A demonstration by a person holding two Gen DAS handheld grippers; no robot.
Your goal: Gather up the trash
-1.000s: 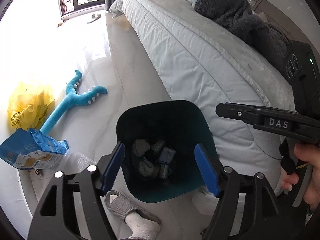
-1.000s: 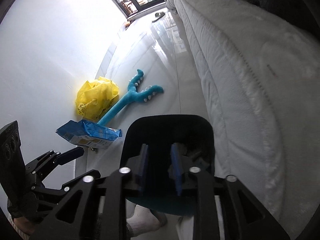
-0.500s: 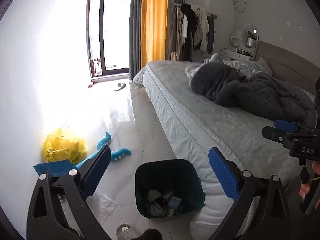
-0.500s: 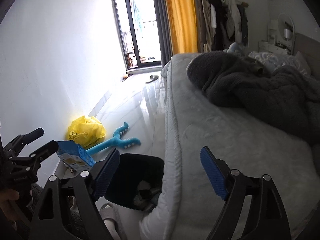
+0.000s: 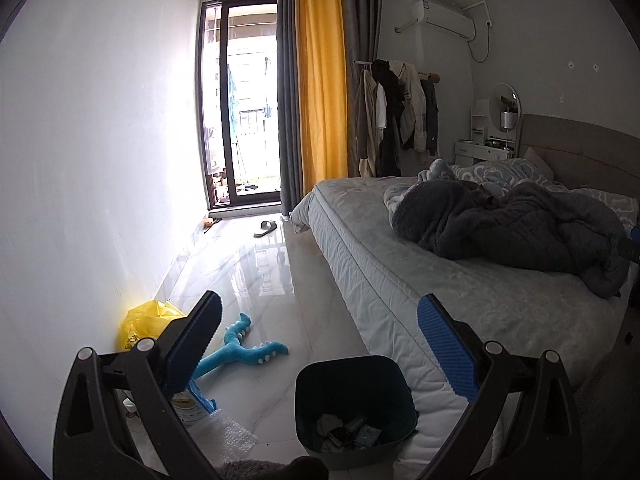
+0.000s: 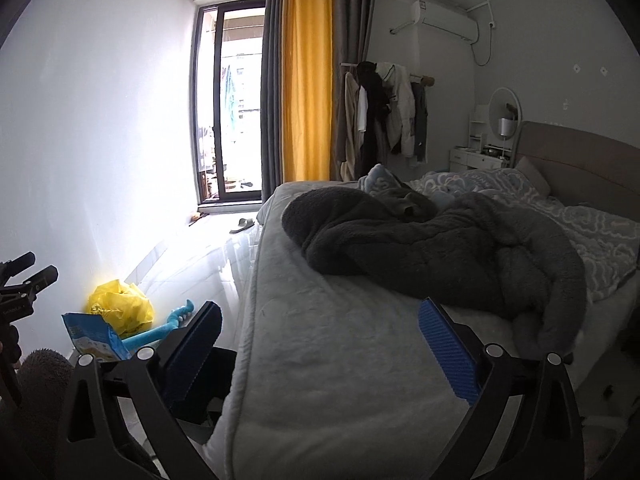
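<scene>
A dark teal bin (image 5: pixel 352 384) stands on the floor against the bed's side, with several scraps of trash (image 5: pixel 348 434) at its bottom. My left gripper (image 5: pixel 318 320) hangs above and behind it, open, nothing between its blue pads. My right gripper (image 6: pixel 320 320) is over the bed's edge with its jaws opening wide and empty; the bin (image 6: pixel 224 368) shows only partly behind its left finger. On the floor by the wall lie a crumpled yellow bag (image 5: pixel 140 320), a blue carton (image 6: pixel 96 336) and a sheet of bubble wrap (image 5: pixel 230 436).
A blue plush toy (image 5: pixel 240 348) lies on the glossy floor between bag and bin. The bed (image 5: pixel 460 292) with a dark blanket (image 6: pixel 420 248) fills the right. A slipper (image 5: pixel 266 228) lies near the balcony door. The left gripper (image 6: pixel 24 280) shows at the right wrist view's left edge.
Both grippers rose from just over the bin and tipped up to face across the room. The right jaws went from nearly shut to wide; the left widened too.
</scene>
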